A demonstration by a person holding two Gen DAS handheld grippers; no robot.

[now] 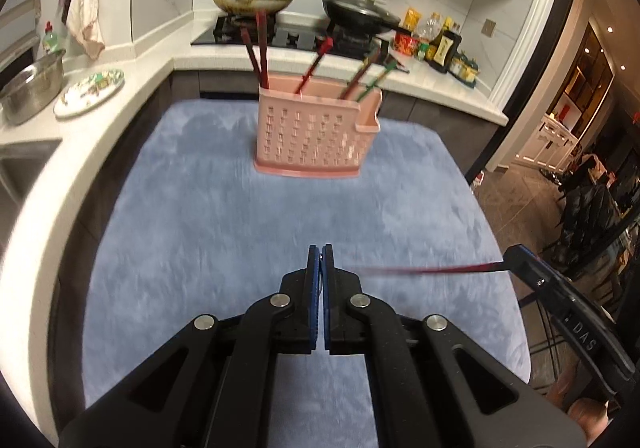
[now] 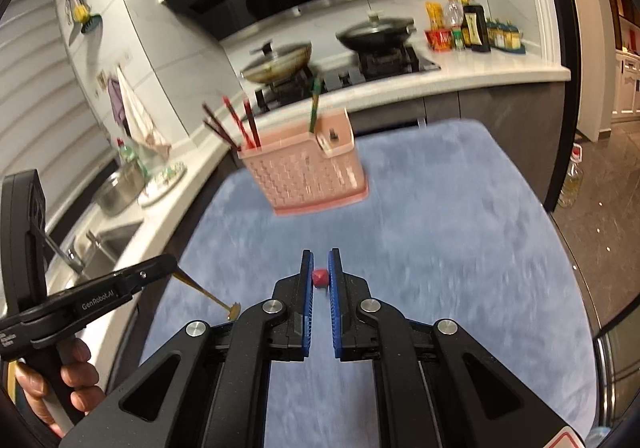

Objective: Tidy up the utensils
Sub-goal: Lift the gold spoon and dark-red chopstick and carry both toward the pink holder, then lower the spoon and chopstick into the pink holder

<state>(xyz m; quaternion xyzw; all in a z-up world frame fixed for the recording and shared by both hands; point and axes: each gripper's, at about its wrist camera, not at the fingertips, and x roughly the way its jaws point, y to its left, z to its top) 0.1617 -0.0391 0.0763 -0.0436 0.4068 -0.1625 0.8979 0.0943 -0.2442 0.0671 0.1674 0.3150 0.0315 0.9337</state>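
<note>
My right gripper [image 2: 320, 280] pinched a red chopstick [image 2: 320, 278] end-on; my left gripper [image 1: 321, 268], level beside it, clenched a thin brassy utensil [image 2: 208, 294]. Ahead of both, on the plush blue mat [image 1: 200, 216], stood the perforated pink holder [image 1: 316, 132] with chopsticks upright.

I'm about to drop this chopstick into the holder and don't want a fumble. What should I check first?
1. Right gripper clamps red chopstick: ok.
2. Left gripper pinches gold utensil: ok.
3. Pink holder upright on blue mat: ok.
4. Gaps between standing chopsticks: ok.
5. Held chopstick tipped upright for insertion: not ok, it lies level.
6. Side pocket contents: cannot tell.
</note>
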